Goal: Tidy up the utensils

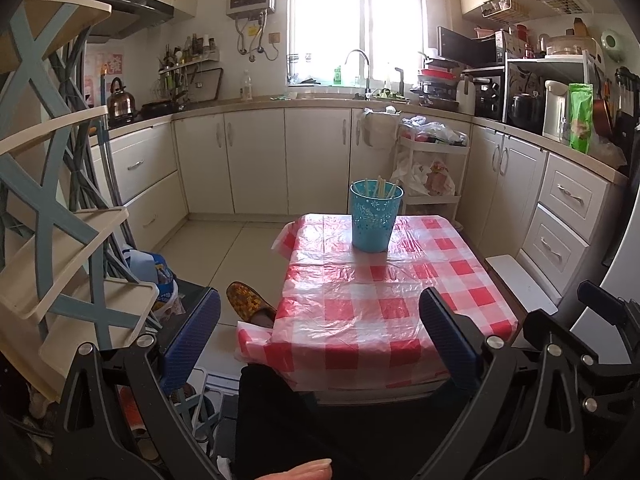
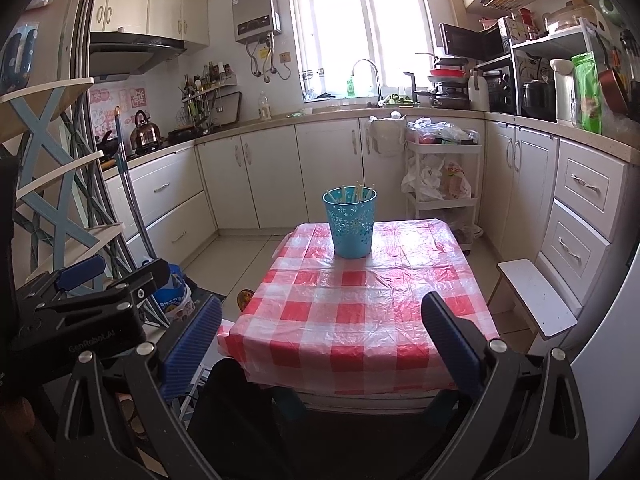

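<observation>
A blue perforated cup (image 1: pixel 375 219) stands upright near the far end of a small table with a red-and-white checked plastic cloth (image 1: pixel 384 300). Several pale chopsticks (image 1: pixel 380 187) stand inside it. The cup (image 2: pixel 353 226) and chopsticks (image 2: pixel 352 193) also show in the right wrist view. My left gripper (image 1: pixel 320 344) is open and empty, held back from the table's near edge. My right gripper (image 2: pixel 324 344) is open and empty, also short of the near edge. The left gripper's body (image 2: pixel 80 304) shows at the left of the right wrist view.
A blue-and-cream shelf rack (image 1: pixel 60 216) stands close on the left. A white stool (image 2: pixel 536 300) sits right of the table. A white trolley (image 2: pixel 440 184) with bags stands beyond. A slipper (image 1: pixel 250 304) lies on the floor. Kitchen cabinets (image 1: pixel 260 160) run along the walls.
</observation>
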Demonstrator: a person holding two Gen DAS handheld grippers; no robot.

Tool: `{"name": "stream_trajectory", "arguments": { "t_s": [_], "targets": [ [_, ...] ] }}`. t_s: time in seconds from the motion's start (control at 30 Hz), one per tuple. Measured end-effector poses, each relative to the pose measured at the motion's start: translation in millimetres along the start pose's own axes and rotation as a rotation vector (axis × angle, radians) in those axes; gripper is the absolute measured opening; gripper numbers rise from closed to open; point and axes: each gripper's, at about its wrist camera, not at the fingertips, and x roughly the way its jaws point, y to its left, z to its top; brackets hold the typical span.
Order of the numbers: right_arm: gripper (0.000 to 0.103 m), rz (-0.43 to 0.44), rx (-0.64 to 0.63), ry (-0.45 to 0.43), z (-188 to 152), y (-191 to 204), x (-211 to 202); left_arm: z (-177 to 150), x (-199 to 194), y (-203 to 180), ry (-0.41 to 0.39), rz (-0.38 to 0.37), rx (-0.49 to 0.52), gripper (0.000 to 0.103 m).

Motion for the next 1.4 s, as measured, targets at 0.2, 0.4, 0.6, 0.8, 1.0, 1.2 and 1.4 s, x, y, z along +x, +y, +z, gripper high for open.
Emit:
{"name": "stream_trajectory", "arguments": {
  "t_s": [0.2,0.4,0.6,0.8,1.0,1.2,1.4],
  "targets": [
    [0.096,-0.002,-0.003,0.003,0,3,1,-2,3,4,0.001,0.026,0.006,0.095],
    [0.096,-0.002,-0.006,0.007,-3,2,1,-2,4,2,0.009,0.052,0.018,0.095],
    [0.096,-0.001,-0.008,0.01,-6,1,2,-4,3,1,0.011,0.05,0.023,0.095],
    [0.096,0.002,-0.013,0.019,-11,1,2,-4,3,0,0.014,0.054,0.021,0.095],
    [0.096,0.003,-0.019,0.023,-11,0,2,-5,3,0,0.019,0.057,0.014,0.095],
    [0.096,0.004,-0.019,0.028,-11,1,2,-5,4,1,0.026,0.042,0.014,0.095],
    [0.096,0.007,-0.014,0.035,-11,-1,3,-11,10,11,0.038,-0.1,-0.048,0.095]
  ]
}}
